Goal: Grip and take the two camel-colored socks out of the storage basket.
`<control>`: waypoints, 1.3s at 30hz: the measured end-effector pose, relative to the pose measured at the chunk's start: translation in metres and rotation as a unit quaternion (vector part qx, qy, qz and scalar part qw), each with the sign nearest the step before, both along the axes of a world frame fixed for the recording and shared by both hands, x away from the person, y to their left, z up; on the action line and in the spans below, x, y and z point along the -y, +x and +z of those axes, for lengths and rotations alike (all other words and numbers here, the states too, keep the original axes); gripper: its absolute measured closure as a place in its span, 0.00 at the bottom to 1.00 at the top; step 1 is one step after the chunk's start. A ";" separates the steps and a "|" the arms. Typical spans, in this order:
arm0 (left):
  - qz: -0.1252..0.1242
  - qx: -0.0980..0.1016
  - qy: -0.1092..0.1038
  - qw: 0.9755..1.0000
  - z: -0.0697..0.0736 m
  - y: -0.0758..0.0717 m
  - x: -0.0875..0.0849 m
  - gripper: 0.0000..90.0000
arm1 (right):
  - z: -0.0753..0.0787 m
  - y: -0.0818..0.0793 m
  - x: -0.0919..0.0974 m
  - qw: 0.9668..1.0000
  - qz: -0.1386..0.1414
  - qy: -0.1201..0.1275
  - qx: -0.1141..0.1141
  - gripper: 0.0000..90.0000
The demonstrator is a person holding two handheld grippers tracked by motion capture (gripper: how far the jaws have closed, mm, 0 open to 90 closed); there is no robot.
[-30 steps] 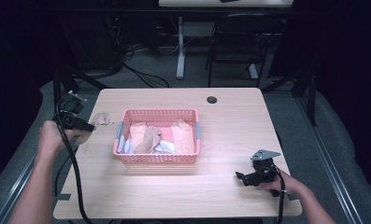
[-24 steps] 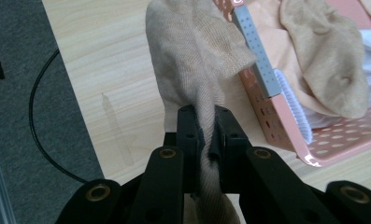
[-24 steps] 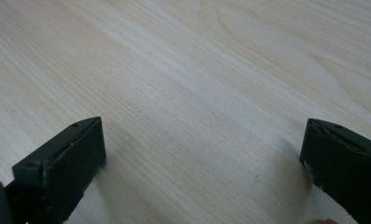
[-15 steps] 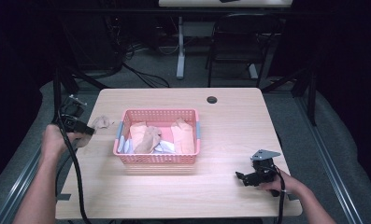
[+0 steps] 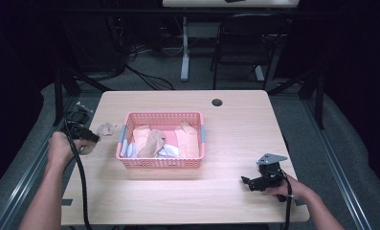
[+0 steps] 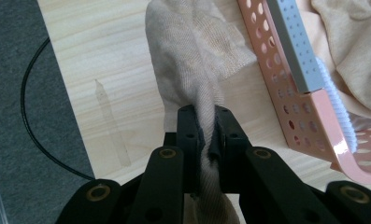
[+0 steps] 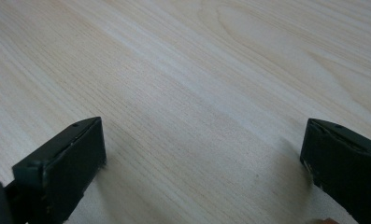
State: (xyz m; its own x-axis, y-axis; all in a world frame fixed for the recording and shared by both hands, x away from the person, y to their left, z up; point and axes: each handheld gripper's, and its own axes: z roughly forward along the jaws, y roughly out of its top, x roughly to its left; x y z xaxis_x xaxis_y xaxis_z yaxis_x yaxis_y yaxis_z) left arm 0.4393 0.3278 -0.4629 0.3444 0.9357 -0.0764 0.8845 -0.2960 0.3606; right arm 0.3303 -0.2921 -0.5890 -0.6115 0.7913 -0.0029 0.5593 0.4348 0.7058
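Left gripper (image 6: 206,135): jaws clamped on a beige sock (image 6: 192,60), which hangs out ahead onto the table (image 5: 235,120), just left of the basket (image 5: 161,163).
Right gripper (image 7: 202,172): jaws wide, nothing between them, low over bare wood near the front right.
Basket: pink, holding more beige and white clothes.
Risk: the grip is on a thin bunched fold; a tug could likely slip it free.
Risk: the sock lies close to the basket wall and could snag on its rim if dragged sideways.
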 end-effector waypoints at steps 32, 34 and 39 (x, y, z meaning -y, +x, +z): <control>0.011 -0.024 0.006 1.000 -0.038 0.009 0.006 0.91 | 0.000 0.000 0.000 1.000 -0.001 0.004 0.001 0.00; 0.016 -0.028 -0.005 0.999 -0.042 0.010 0.005 0.91 | 0.000 0.000 0.000 1.000 0.000 0.001 0.000 0.00; 0.023 -0.022 0.000 0.999 -0.048 0.013 0.006 0.91 | 0.000 0.000 0.000 1.000 0.002 -0.001 0.000 0.00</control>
State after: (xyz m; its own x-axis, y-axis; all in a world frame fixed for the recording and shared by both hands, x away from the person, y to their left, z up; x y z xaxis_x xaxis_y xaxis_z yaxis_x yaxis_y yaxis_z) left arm 0.4526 0.3220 -0.5106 0.2969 0.9505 -0.0916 0.9125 -0.2541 0.3206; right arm 0.3306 -0.2924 -0.5888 -0.6143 0.7891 -0.0046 0.5582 0.4386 0.7043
